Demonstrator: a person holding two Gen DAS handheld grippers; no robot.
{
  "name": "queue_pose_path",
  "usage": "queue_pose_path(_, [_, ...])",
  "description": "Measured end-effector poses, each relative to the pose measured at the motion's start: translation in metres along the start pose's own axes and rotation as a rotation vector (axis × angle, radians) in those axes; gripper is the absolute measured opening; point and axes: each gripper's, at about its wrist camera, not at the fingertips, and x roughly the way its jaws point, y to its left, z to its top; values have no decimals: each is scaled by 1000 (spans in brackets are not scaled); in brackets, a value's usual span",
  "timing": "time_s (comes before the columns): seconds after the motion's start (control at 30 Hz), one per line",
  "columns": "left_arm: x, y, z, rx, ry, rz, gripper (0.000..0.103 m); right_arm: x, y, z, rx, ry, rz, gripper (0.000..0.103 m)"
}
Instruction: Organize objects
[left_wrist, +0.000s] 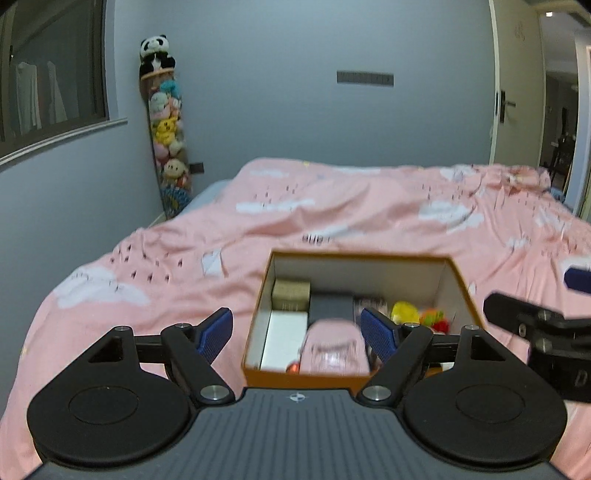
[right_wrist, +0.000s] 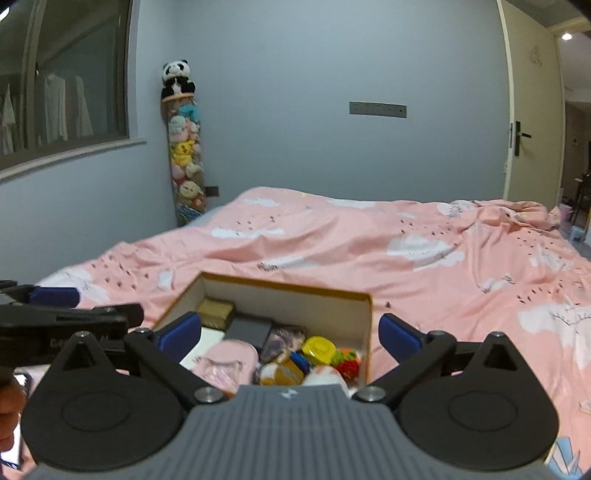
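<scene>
Right up close, the left gripper hangs with its jaws spread wide and nothing between them, blue pads flared out to either side. Same story on the other side: the right gripper has its jaws wide apart and empty too. Each one peeks into the other's view, the right gripper at the right edge of the left camera, the left gripper at the left edge of the right camera.

Just beyond both sets of fingers sits the cardboard box, orange-brown outside, white inside, open at the top and resting on the bed. Packed in there: a pink pouch at the near side, blurred, with a white flat box beside it on the left. Behind those, a dark grey box and an olive-tan small box tucked into the far left corner. Over on the right half, a jumble of toys, with a yellow toy and something red and orange by the right wall; the rest is too muddled to name.

Farther out, the pink cloud-print duvet spreads rumpled across the bed. At the far wall stands a tall column of plush toys in the corner, a panda plush perched on top. A door stands at the right.
</scene>
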Motion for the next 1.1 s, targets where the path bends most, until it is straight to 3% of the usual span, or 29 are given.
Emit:
queue_pose_path(0.17, [-6, 2, -28, -12, 57, 9, 92, -1, 3, -17, 32, 48, 11, 102])
queue_pose_path(0.4, [-19, 4, -53, -32, 77, 28, 92, -11, 7, -40, 55, 86, -11, 102])
queue_pose_path(0.7, [-30, 4, -60, -49, 78, 19, 92, -27, 1, -47, 83, 77, -44, 102])
queue_pose_path(1.1, [-23, 4, -62, -54, 101, 18, 92, -18, -2, -53, 92, 111, -35, 102])
